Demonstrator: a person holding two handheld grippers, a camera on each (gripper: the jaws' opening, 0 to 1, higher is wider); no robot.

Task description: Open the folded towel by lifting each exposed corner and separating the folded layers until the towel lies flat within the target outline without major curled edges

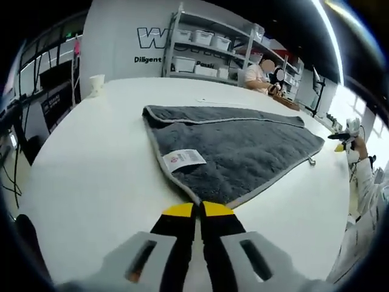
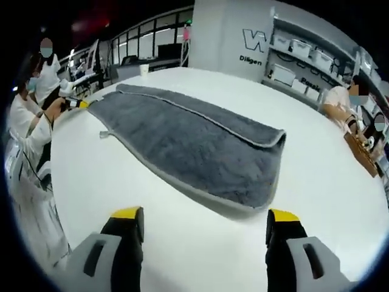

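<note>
Jaws first: my left gripper has its yellow-tipped jaws pressed together right at the near corner of the grey towel, down at six o'clock in the left gripper view. Whether any fabric is actually pinched between the tips I cannot tell; the corner's point ends just where the tips meet. My right gripper stands wide open with nothing between its jaws, short of the towel's near edge, which runs across that view from nine toward four o'clock.

The towel lies folded on the white table, a doubled layer showing along its far side at twelve o'clock in the left gripper view, and a white care label lying face up near the corner at eleven o'clock from my left tips.

My worries from here:
- If the left tips have caught both layers, or none, lifting will drag the whole bundle across the table rather than peel one layer.
- The table looks slick, so I judge the towel could slide instead of unfolding unless the other side is held.
- My open right gripper sits well off the edge; a hasty reach could shove the thick rolled hem at three o'clock in the right gripper view and curl it further.
- I see no target outline, so the final placement is a guess.
</note>
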